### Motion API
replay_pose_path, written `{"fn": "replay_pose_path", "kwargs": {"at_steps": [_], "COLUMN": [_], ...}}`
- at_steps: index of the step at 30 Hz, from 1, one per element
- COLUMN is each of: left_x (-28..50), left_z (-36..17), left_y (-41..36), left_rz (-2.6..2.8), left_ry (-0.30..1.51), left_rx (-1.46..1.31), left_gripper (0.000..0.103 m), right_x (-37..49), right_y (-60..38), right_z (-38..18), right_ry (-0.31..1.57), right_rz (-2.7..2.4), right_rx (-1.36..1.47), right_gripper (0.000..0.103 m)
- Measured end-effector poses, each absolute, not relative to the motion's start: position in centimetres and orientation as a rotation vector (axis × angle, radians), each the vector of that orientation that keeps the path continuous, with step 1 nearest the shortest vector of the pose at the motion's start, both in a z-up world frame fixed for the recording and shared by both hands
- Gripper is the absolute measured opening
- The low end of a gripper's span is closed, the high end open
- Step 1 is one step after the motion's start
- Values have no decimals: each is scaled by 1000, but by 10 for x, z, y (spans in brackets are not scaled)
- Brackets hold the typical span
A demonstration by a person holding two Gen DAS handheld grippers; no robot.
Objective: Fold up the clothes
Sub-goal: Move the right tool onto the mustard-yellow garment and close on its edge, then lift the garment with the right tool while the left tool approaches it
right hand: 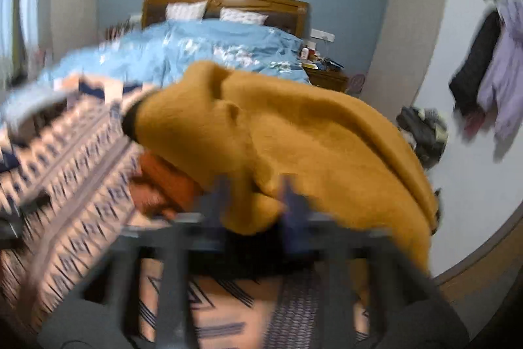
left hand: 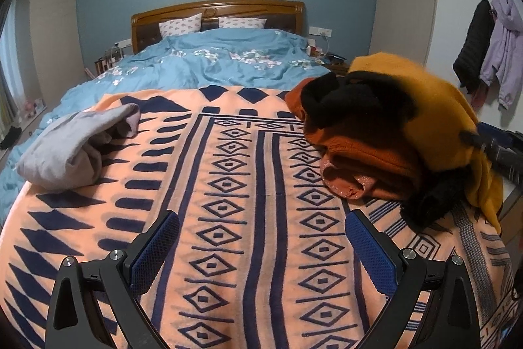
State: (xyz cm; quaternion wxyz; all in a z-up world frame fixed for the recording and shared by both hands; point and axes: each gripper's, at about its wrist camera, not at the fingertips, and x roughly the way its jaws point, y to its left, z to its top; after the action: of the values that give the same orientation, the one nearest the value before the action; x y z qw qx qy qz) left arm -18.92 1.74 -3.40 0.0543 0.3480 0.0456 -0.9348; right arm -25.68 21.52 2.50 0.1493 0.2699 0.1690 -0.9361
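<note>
A peach blanket (left hand: 255,201) with navy diamonds covers the near end of the bed and serves as the landmark here. The left gripper (left hand: 261,254) hangs over its near middle with both blue pads spread wide and nothing between them. On the blanket's left side lies a crumpled grey garment (left hand: 75,149). On its right side sits a heap of clothes: a mustard sweater (left hand: 434,120) draped over the top, a black garment (left hand: 353,100) beneath it toward the headboard, and a rust-orange knit (left hand: 369,159) at the bottom, touching the blanket. The right wrist view is smeared by motion; there the right gripper (right hand: 258,201) sits at the near edge of the mustard sweater, a fold of which lies between its fingers (right hand: 294,201). Whether the pads press on the cloth cannot be told through the blur. Beyond the blanket's far edge lies a blue floral duvet (left hand: 222,61).
</note>
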Motion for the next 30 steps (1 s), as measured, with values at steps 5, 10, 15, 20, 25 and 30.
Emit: {"fn": "replay_pose_path", "kwargs": {"at_steps": [5,10,15,20,25,30], "left_x": [-190,-189,-188,-185,-175,-163], "left_z": [-38,-41,-41,-37,-26,-8], "left_y": [11,1,-6,-9,-3,4], "left_rz": [-2827,-2810,-2819,-2852,-2927,-3007], "left_ry": [144,161,178,195,187,146], "left_rx": [1067,1073,1072,1055,1010,938], "left_gripper": [103,103,103,103,103,103], "right_x": [-245,-271,-297,-283,-257,-217], "right_y": [164,128,147,196,248,281], "right_z": [-6,-33,-11,65,149,215], "right_ry": [778,930,677,340,112,35], "right_rz": [-2571,-2548,-2558,-2623,-2652,-2681], "right_rx": [687,713,812,689,587,492], "right_gripper": [85,83,7,7,6,5]}}
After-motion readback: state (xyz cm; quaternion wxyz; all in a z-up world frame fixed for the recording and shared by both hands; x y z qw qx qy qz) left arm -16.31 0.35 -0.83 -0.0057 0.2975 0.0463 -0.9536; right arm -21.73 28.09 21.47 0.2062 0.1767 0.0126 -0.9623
